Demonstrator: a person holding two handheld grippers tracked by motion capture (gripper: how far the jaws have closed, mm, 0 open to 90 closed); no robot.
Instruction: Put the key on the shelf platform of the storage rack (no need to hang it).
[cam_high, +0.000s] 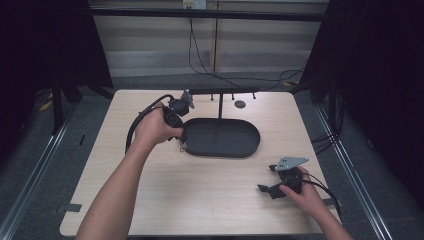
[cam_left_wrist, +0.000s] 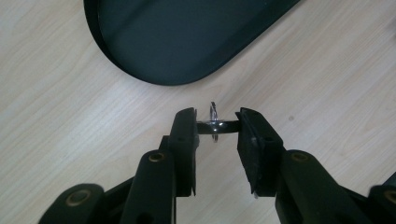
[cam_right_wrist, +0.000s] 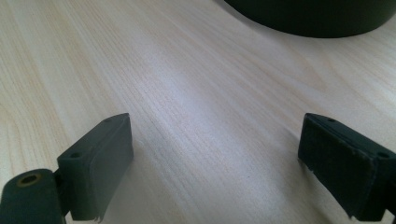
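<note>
Left gripper view: left gripper (cam_left_wrist: 216, 125) clamped on metal key ring (cam_left_wrist: 214, 122) beside black oval tray (cam_left_wrist: 100, 35); right gripper (cam_right_wrist: 215, 154) spread, unloaded.

The desk (cam_high: 200, 200) lies bare across its whole near half, so there is wide room between the two hands. The tray (cam_high: 222, 137) takes the middle; its low rim is the one raised edge there. Behind it a thin post (cam_high: 220, 105) rises to a crossbar (cam_high: 222, 91) with short pegs hanging down, barring the way over the tray's far side. A small round disc (cam_high: 240, 104) lies flat just right of the post. The left gripper (cam_high: 181, 140) holds a ring (cam_left_wrist: 214, 122) just beside the tray's left end, above open wood. The right gripper (cam_high: 265, 180) stands with its jaws apart over bare wood, well clear of the tray.
</note>
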